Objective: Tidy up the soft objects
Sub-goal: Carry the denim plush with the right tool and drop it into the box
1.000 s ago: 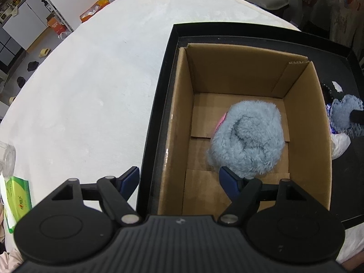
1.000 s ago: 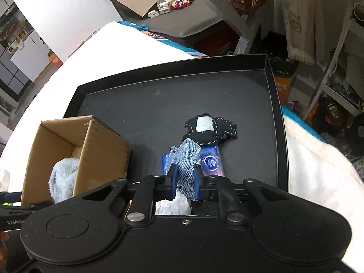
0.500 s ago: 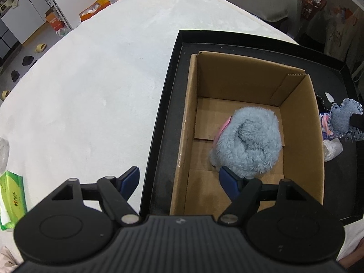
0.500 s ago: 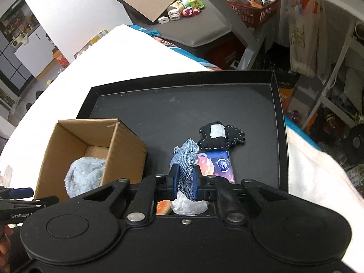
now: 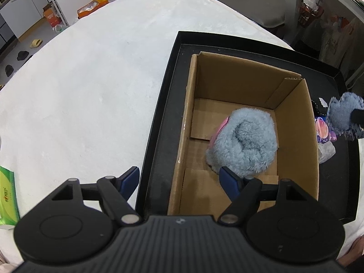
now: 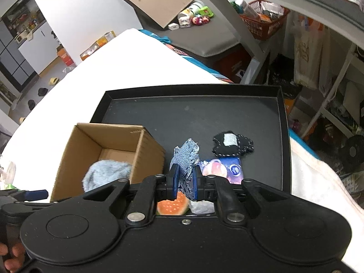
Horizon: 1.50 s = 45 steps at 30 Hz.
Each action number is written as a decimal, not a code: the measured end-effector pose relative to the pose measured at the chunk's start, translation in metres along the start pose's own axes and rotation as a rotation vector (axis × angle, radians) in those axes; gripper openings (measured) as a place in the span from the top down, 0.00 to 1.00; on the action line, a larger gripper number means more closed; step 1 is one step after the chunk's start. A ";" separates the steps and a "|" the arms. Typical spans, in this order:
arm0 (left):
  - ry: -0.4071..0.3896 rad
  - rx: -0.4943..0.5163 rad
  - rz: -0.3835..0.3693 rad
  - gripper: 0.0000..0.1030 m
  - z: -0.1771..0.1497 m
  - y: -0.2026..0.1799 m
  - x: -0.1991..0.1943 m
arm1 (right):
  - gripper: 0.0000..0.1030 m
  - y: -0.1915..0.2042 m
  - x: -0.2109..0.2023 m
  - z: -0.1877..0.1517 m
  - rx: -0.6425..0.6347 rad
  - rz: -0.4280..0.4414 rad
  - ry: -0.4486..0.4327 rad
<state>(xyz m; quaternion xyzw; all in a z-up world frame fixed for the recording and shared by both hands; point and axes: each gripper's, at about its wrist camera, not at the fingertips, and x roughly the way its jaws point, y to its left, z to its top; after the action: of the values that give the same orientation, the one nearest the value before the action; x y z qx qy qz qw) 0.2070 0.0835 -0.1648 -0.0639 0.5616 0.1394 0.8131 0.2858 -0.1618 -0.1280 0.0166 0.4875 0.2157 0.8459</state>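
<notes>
A cardboard box (image 5: 293,122) (image 6: 150,150) stands on the black tray (image 5: 163,104) (image 6: 227,111) with a fluffy blue plush (image 5: 243,141) (image 6: 107,173) inside. My left gripper (image 5: 179,177) hangs open over the box's near left corner, with nothing between its fingers. My right gripper (image 6: 185,177) is shut on a denim cloth piece (image 6: 185,157) (image 5: 343,113), lifted above the tray right of the box. A black stitched patch (image 6: 232,144), a purple packet (image 6: 224,169) and a watermelon-slice toy (image 6: 173,206) lie on the tray under it.
The tray sits on a white fleece-covered surface (image 5: 91,79). A green packet (image 5: 6,200) lies at the left edge. A crumpled white plastic bit (image 5: 326,151) lies beside the box. Shelves, a red basket (image 6: 264,20) and clutter stand beyond the tray.
My right gripper has risen with the denim piece, uncovering the purple packet and the watermelon toy below. The left gripper's view has tilted slightly; its jaws stay open.
</notes>
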 end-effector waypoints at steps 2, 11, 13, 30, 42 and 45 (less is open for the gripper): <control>0.002 -0.003 -0.003 0.27 0.000 0.001 0.001 | 0.88 0.006 -0.003 0.003 -0.008 0.000 -0.008; -0.002 -0.017 -0.036 0.27 -0.002 0.005 0.003 | 0.88 0.038 -0.010 0.012 -0.057 0.000 -0.027; -0.001 -0.019 -0.047 0.27 -0.003 0.005 0.004 | 0.88 0.046 -0.011 0.013 -0.071 0.003 -0.030; -0.021 -0.078 -0.120 0.40 -0.008 0.020 0.010 | 0.87 0.106 0.004 0.019 -0.142 0.053 -0.017; -0.003 -0.094 -0.175 0.66 -0.009 0.019 0.019 | 0.87 0.138 0.020 0.019 -0.180 0.090 0.013; -0.001 -0.104 -0.179 0.68 -0.010 0.023 0.020 | 0.83 0.145 0.024 0.020 -0.182 0.107 0.013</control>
<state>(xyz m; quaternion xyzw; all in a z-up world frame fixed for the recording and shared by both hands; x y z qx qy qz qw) 0.1975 0.1054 -0.1857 -0.1558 0.5454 0.0949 0.8181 0.2625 -0.0178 -0.1022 -0.0356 0.4696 0.3043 0.8281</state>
